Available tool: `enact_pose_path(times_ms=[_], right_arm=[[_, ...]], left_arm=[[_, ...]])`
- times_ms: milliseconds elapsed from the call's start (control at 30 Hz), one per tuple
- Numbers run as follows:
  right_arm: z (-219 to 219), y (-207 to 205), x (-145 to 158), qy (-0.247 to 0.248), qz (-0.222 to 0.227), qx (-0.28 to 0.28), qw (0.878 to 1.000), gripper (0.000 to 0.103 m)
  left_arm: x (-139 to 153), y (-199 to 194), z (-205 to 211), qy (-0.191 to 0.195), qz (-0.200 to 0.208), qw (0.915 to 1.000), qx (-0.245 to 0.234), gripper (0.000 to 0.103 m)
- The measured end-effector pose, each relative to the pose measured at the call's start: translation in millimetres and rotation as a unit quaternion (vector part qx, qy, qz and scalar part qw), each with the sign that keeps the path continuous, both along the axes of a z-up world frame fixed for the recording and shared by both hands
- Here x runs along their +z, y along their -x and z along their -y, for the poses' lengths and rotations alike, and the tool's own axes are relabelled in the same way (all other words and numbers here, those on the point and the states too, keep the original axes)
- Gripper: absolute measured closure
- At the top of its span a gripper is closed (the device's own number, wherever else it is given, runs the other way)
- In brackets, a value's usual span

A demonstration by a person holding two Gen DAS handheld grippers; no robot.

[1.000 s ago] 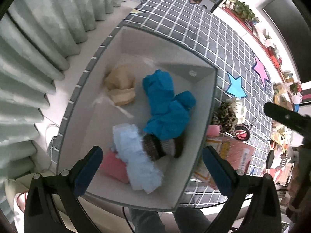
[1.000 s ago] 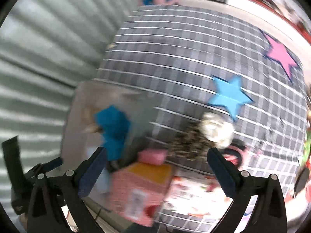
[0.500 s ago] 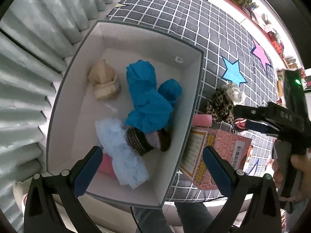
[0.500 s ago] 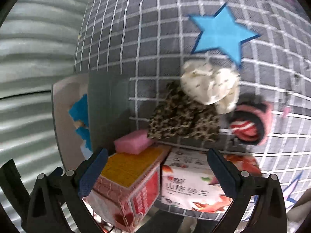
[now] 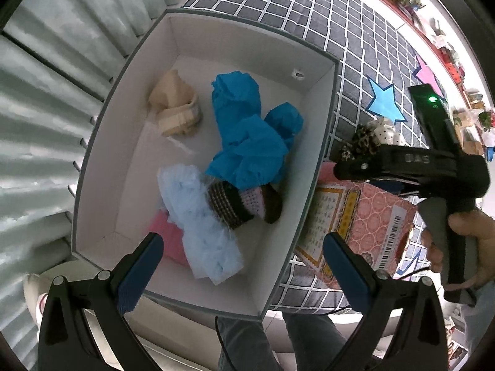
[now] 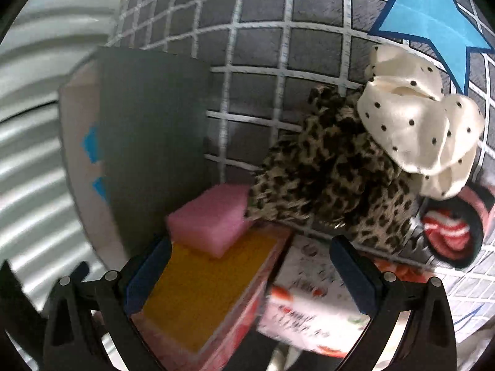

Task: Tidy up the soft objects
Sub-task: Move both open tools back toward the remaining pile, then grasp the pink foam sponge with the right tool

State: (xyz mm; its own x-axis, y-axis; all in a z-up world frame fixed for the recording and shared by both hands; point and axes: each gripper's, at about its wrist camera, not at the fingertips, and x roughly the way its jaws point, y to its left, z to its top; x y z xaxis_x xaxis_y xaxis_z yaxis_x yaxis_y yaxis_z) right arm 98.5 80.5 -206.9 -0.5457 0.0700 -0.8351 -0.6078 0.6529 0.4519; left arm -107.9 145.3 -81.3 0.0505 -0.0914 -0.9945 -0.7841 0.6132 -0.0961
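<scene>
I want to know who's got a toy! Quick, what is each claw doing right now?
Left claw: open, holding nothing, above the white box.
Right claw: open, holding nothing, near the pink sponge.

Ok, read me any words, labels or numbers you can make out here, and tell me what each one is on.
"DAS": embossed, seen upside down, on the black body of the right claw tool; a partial reading.
Barcode and digits on the pink patterned carton: too small to read.
Rows of print on that carton's yellow-bordered panel: too small.
Printing on the white carton with red pictures: blurred, unreadable.
</scene>
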Motion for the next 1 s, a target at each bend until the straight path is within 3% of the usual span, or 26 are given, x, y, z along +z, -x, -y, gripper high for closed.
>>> enact_pose_path(times_ms=[100, 167, 233, 267, 367, 467, 533, 633, 767, 1000], right_arm=[[9.9, -12.6, 7.7, -0.014, 0.046, -0.027, 0.998, 0.0], [18.7, -27.6, 22.3, -0.017, 0.12, -0.045, 0.992, 0.0], [30.7, -49.5, 35.4, 0.023, 0.229, -0.044, 0.972, 0.0], [35.9, -56.1, 37.8, 0.024, 0.234, -0.054, 0.97, 0.0], [59.7, -77.0, 46.5, 0.0, 0.193, -0.128, 0.973, 0.0], [59.9, -70.1, 46.8, -0.028, 0.137, -0.124, 0.982, 0.0], [46.4, -52.9, 48.4, -0.041, 0.131, -0.093, 0.986, 0.0], [27.3, -32.6, 49.0, -0.05, 0.164, -0.025, 0.985, 0.0], [6.0, -14.8, 46.1, -0.084, 0.207, 0.078, 0.972, 0.0], [-35.7, 18.5, 22.7, -0.113, 0.201, 0.175, 0.957, 0.0]], left_arm=[[-0.4, -2.5, 1.0, 0.001, -0.001, 1.0, -0.001, 0.0], [-1.1, -4.4, 1.2, 0.002, -0.001, 1.0, -0.003, 0.0], [-2.1, -6.9, 1.3, 0.002, -0.001, 1.0, -0.005, 0.0], [-1.9, -8.6, 1.4, 0.002, 0.001, 1.0, -0.006, 0.0], [-1.2, -11.6, 1.5, 0.0, 0.004, 1.0, -0.008, 0.0], [-2.9, -12.5, 1.1, 0.0, 0.0, 1.0, -0.008, 0.0], [-3.1, -11.8, 0.4, 0.001, 0.0, 1.0, -0.007, 0.0], [-1.4, -10.4, 1.4, -0.002, 0.0, 1.0, -0.008, 0.0], [-1.9, -4.1, 1.0, -0.002, -0.004, 1.0, 0.0, 0.0], [-4.9, 10.6, -0.4, 0.002, -0.013, 0.9997, 0.02, 0.0]])
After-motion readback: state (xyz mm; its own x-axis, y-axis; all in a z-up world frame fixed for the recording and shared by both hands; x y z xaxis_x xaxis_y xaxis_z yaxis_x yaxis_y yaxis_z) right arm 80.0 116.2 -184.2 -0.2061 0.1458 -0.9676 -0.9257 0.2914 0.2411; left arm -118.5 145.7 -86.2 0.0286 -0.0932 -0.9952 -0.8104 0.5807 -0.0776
